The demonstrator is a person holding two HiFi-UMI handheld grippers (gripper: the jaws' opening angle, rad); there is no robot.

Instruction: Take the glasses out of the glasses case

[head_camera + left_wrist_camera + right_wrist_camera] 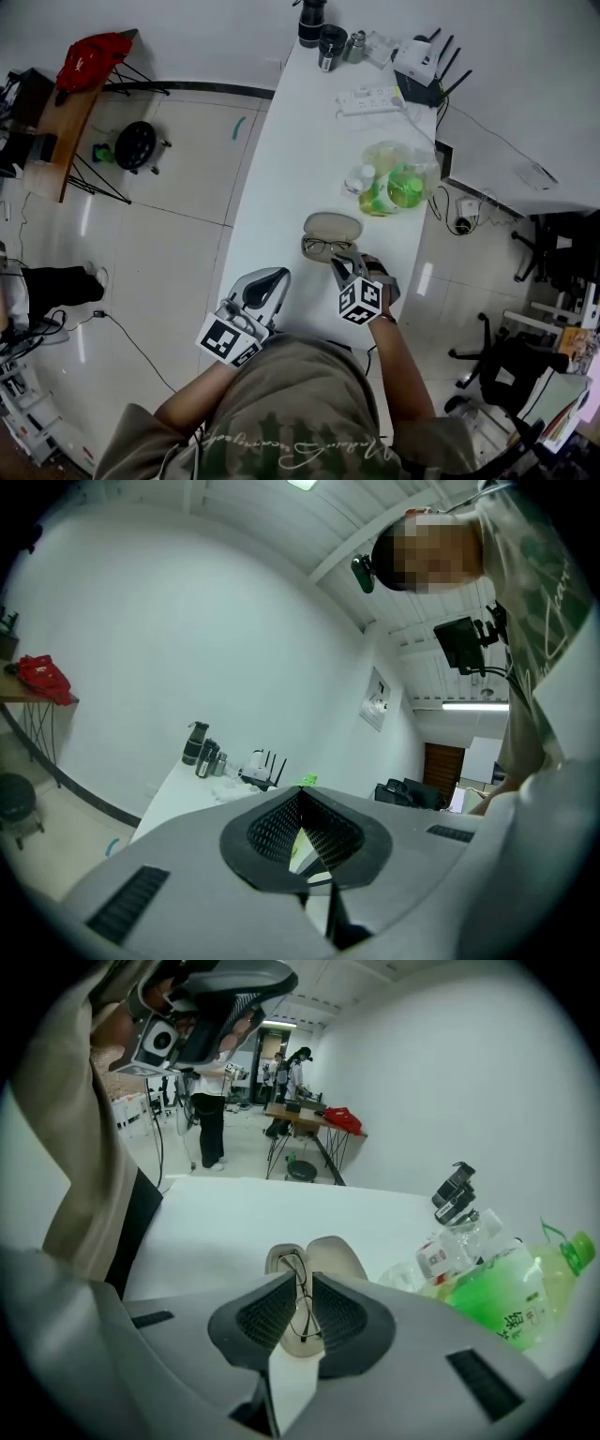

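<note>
A beige glasses case (334,225) lies open on the white table (281,169). The thin-rimmed glasses (327,247) rest in its near half. My right gripper (339,262) sits just at the case's near edge, pointing at it. In the right gripper view the right gripper (303,1279) has its jaws slightly parted, and the glasses (302,1309) and case (336,1255) show through the gap; I see no grip on them. My left gripper (275,277) hangs left of the case, apart from it. In its own view the left gripper (300,792) is shut and holds nothing.
A clear bag with green bottles (398,178) stands just beyond the case, also seen as green bottles (511,1293) at the right. Farther back are a power strip (370,98), a router (417,66) and dark flasks (319,28). The table's left edge drops to tiled floor.
</note>
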